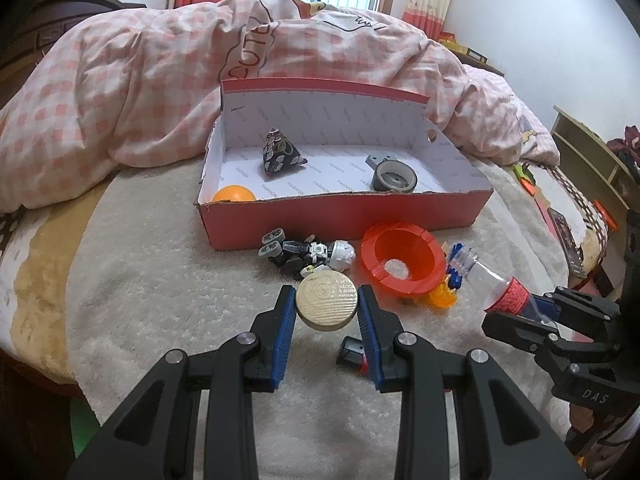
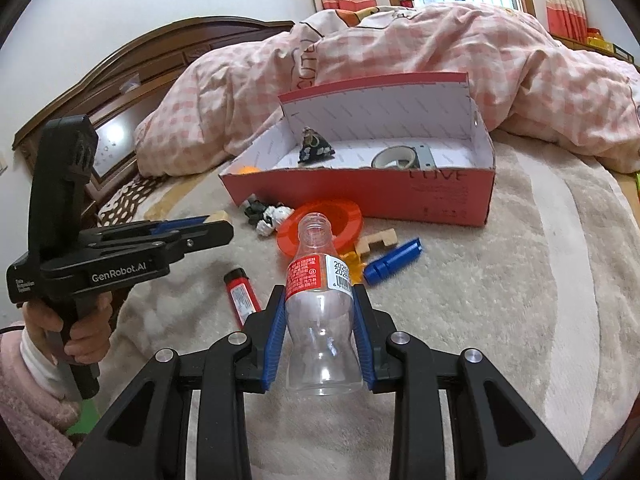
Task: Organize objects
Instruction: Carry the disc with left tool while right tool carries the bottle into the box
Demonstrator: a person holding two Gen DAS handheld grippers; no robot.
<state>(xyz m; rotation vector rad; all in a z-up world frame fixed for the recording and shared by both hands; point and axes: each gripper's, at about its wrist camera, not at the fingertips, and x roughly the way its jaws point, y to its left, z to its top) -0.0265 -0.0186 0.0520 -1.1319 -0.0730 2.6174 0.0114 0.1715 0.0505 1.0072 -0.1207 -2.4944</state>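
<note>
My left gripper (image 1: 327, 305) is shut on a round gold lid (image 1: 327, 303) and holds it above the bed, in front of the red shoebox (image 1: 344, 212). My right gripper (image 2: 319, 302) is shut on a clear empty plastic bottle (image 2: 318, 316) with a red label, its open neck pointing toward the box. The box holds an orange ball (image 1: 233, 193), a patterned pyramid pouch (image 1: 279, 154), a tape roll (image 1: 394, 176) and a grey block. In the right wrist view the left gripper (image 2: 218, 224) is to the left with the lid in it.
On the fleece blanket (image 1: 160, 280) in front of the box lie a robot toy (image 1: 308, 254), an orange funnel (image 1: 404, 262), a red lighter (image 2: 240, 294), a blue piece (image 2: 394, 260), a wooden block (image 2: 376, 240) and an amber toy. A pink checked duvet (image 1: 140, 80) is heaped behind the box.
</note>
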